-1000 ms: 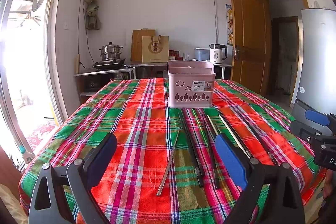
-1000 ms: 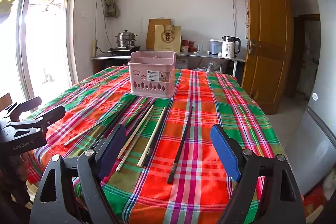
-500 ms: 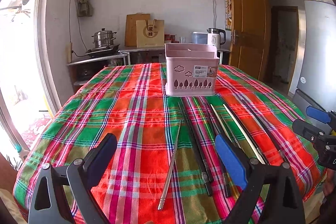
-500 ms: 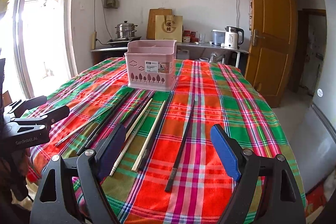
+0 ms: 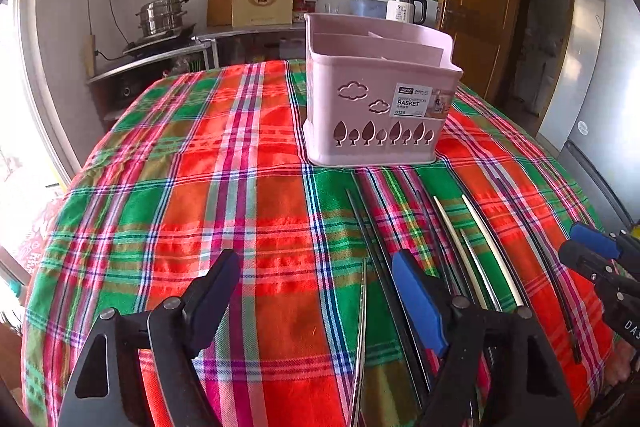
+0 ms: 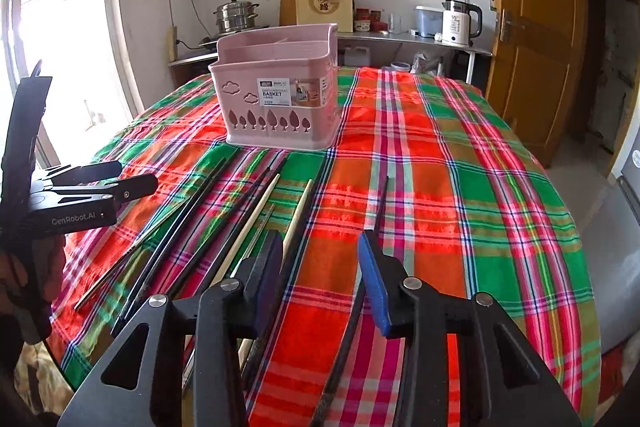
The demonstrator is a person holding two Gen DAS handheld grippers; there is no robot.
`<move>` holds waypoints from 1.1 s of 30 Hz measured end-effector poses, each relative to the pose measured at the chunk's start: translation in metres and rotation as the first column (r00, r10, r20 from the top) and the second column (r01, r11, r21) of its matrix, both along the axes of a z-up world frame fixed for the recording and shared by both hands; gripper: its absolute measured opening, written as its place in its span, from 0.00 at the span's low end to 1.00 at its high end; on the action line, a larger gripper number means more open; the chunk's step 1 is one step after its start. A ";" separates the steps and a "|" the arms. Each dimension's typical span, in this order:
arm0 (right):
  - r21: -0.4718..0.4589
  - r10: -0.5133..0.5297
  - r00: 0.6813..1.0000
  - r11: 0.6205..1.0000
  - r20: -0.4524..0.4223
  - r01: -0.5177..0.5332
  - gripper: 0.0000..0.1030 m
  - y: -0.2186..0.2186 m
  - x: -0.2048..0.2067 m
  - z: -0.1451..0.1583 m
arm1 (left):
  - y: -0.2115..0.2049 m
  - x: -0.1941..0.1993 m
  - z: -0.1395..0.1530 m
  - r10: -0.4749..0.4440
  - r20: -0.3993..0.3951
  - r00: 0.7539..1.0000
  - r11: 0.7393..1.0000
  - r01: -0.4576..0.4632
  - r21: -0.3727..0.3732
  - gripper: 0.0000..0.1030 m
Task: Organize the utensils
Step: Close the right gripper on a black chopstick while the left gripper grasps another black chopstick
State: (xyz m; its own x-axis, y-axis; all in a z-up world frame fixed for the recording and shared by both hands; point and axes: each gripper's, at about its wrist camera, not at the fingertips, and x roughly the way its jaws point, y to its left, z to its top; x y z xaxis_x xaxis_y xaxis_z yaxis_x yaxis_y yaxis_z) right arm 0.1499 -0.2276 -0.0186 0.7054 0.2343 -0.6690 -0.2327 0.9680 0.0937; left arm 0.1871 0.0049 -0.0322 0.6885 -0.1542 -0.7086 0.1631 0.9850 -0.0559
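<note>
On the plaid tablecloth (image 5: pixel 248 211), the left gripper (image 5: pixel 316 291) hangs wide and empty over a metal chopstick (image 5: pixel 362 311), and the right gripper (image 6: pixel 320 267) gapes over a dark chopstick (image 6: pixel 380 203); this looks like the reach before a first pick. Next, each must close on one stick and carry it to the pink basket (image 5: pixel 376 115), whose compartments stay mostly hidden.

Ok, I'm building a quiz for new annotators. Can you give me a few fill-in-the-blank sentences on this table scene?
1. The pink plastic utensil basket stands on a ____ tablecloth.
2. The label on the basket reads ____.
3. The lone black chopstick runs between the fingers of the ____ gripper.
4. The left gripper holds ____.

Missing words: plaid; BASKET; right; nothing
</note>
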 end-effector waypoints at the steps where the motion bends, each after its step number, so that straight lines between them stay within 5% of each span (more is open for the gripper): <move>1: -0.001 0.002 1.000 1.000 -0.020 -0.002 0.33 0.001 0.007 -0.003 | -0.001 0.008 -0.003 -0.004 -0.021 1.000 1.000 0.004 -0.002 0.66; 6: -0.016 0.017 0.997 1.000 -0.081 -0.018 0.26 0.008 0.037 -0.012 | -0.013 0.036 -0.016 -0.031 -0.083 0.996 1.000 0.030 -0.006 0.56; 13: -0.019 0.023 0.990 1.000 -0.142 -0.026 0.21 0.012 0.064 -0.026 | -0.024 0.050 -0.025 -0.046 -0.118 0.992 0.999 0.047 0.006 0.54; 33: -0.044 0.033 0.984 0.998 -0.175 -0.041 0.18 0.018 0.080 -0.033 | -0.031 0.055 -0.031 -0.037 -0.136 0.990 0.996 0.047 0.070 0.48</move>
